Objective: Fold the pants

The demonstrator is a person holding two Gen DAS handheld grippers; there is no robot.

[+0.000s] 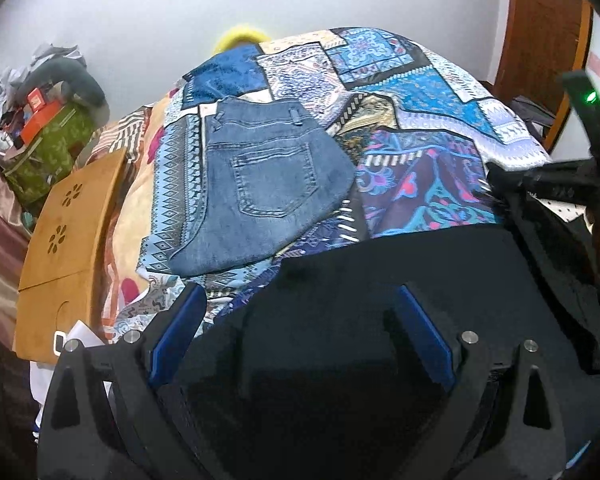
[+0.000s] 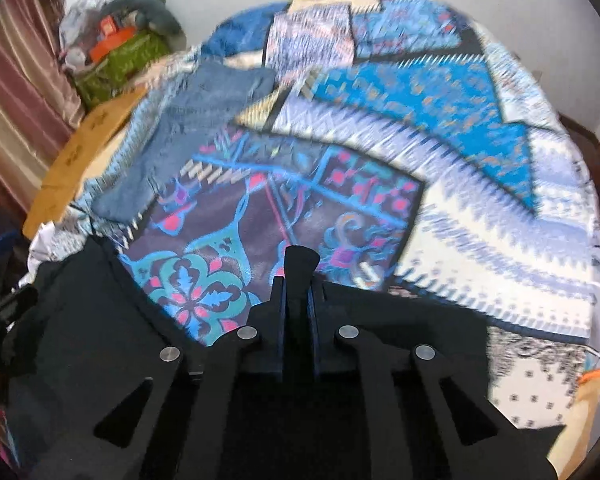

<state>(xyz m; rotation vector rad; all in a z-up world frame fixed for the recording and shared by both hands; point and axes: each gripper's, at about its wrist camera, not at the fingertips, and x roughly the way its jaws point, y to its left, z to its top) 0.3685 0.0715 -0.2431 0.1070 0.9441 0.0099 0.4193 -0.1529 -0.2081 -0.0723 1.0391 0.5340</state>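
Left gripper (image 1: 300, 320) stood spread wide over black fabric pants (image 1: 420, 272) at six o'clock on the patchwork-covered bed (image 1: 420, 92); folded blue denim jeans (image 1: 268, 184) lay at eleven o'clock. Right gripper (image 2: 298, 284) pinched the black pants' fold.

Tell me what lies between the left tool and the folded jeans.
Black pants and patterned bedspread separate the left tool from the folded jeans, in the left wrist view.
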